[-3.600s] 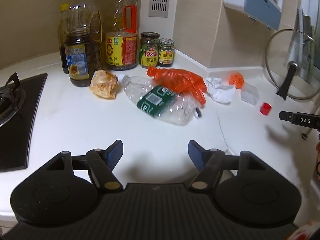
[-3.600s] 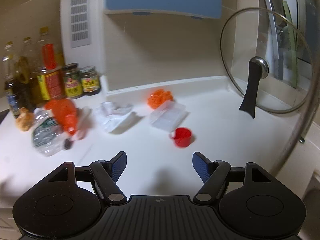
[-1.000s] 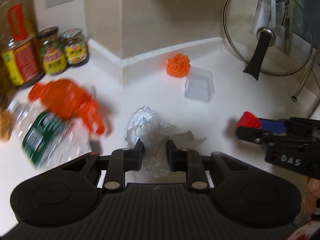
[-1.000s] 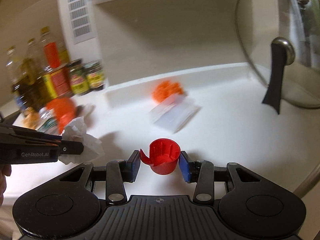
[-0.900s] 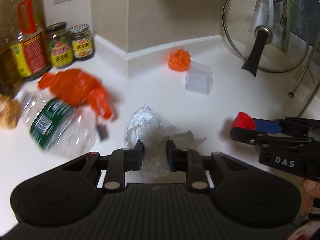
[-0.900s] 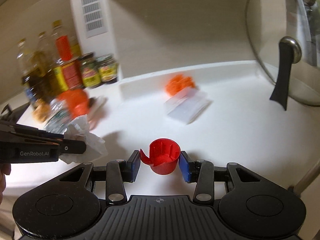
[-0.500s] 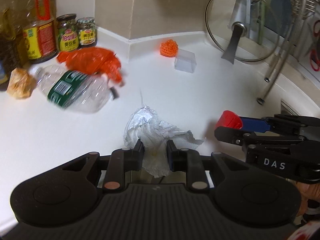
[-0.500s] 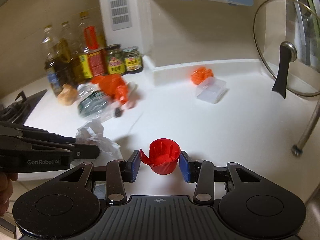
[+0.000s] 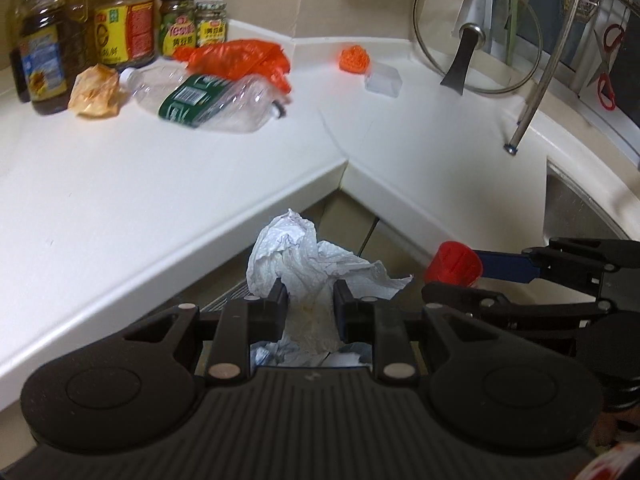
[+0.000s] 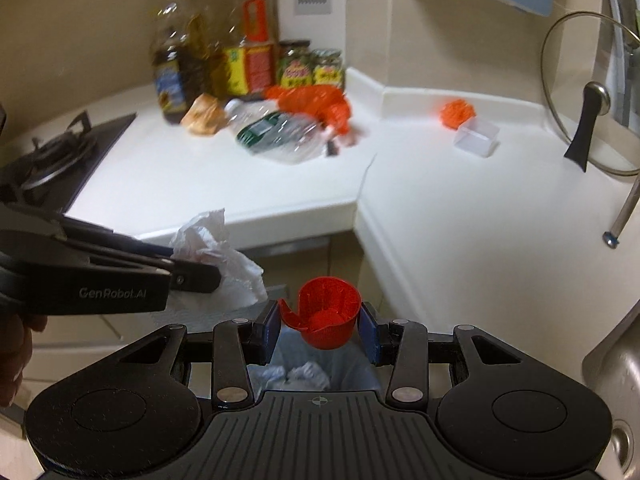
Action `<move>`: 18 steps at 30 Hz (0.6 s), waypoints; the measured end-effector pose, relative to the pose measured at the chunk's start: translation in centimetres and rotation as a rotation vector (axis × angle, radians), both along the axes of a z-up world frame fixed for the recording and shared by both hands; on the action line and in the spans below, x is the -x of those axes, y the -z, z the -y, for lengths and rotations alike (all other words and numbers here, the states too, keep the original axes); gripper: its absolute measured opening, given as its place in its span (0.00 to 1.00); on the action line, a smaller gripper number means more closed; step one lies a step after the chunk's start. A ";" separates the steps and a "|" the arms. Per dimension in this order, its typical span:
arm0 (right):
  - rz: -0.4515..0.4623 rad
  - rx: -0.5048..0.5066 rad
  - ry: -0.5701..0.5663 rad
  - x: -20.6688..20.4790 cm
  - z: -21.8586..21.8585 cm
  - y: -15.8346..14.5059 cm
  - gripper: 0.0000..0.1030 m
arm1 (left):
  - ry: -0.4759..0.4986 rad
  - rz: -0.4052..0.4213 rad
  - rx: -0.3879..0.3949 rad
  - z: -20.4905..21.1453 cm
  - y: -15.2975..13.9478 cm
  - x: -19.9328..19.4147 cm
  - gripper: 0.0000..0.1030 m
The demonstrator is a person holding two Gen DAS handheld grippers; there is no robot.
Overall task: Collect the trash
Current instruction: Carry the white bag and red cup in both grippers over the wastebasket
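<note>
Trash run: left gripper (image 9: pixel 307 305) pinching crumpled tissue (image 9: pixel 304 256), right gripper (image 10: pixel 319 326) clamping red cap (image 10: pixel 326 312), both held over bin (image 10: pixel 304 372) w/ liner, prob ready to drop.

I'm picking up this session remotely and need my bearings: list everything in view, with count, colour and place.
crumpled tissue: 1, white, in the left gripper's jaws, off the counter edge
cap: 1, red, in the right gripper's jaws
bin: 1, pale blue liner with paper inside, below both grippers
crushed bottle: 1, clear with green label, lying on the counter
plastic bag: 1, orange, behind the bottle
wrapper: 1, tan, beside the oil bottles
mesh ball: 1, orange, by the back wall
small box: 1, clear, next to the ball
oil bottles: about 3, amber, back corner
jars: 2, green and yellow labels
glass lid: 1, leaning upright
stove: 1, black
scissors: 1, red handles, hanging
left gripper: black
right gripper: black, blue pads
</note>
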State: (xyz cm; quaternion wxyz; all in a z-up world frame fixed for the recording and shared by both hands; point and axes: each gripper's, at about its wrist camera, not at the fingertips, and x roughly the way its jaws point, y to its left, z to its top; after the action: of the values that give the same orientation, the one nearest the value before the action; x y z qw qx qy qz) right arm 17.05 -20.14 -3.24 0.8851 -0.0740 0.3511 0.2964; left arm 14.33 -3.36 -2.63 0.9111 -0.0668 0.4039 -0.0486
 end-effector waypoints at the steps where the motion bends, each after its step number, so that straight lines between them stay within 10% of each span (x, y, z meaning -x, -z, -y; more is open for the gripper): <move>1: -0.007 0.007 -0.008 0.1 -0.2 0.3 0.41 | -0.007 -0.005 -0.001 -0.2 0.3 0.2 0.21; 18: -0.091 0.152 -0.165 -1.7 -1.5 9.0 0.41 | -0.103 -0.213 -0.001 -1.2 8.2 0.2 0.21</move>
State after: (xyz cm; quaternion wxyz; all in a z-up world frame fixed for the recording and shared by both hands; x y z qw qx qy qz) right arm 18.74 -18.66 -12.20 0.8326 -0.1560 0.4052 0.3440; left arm 14.18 -2.14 -10.80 0.8643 -0.0918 0.4945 0.0060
